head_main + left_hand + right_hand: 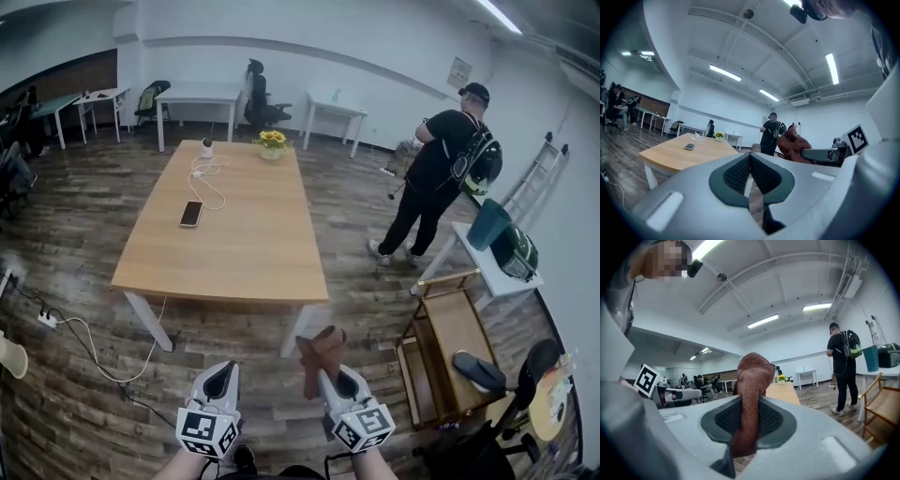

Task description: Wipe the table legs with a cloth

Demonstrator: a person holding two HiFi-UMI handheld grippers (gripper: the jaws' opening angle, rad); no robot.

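Observation:
A wooden-topped table (234,234) stands ahead of me on white legs. Its near left leg (150,321) and near right leg (298,330) slant down to the floor. My right gripper (330,371) is shut on a brown cloth (320,354), which sticks up from the jaws just in front of the near right leg. In the right gripper view the cloth (752,380) is pinched between the pads of that gripper (749,414). My left gripper (223,375) hangs beside it, short of the table, and its jaws (750,159) are shut with nothing between them.
On the table lie a phone (191,214), a white cable, a small white device (207,147) and a pot of yellow flowers (272,141). A person in black (441,178) stands at the right. A wooden cart (450,347) is at my right. A power strip (47,319) and cords lie on the floor at the left.

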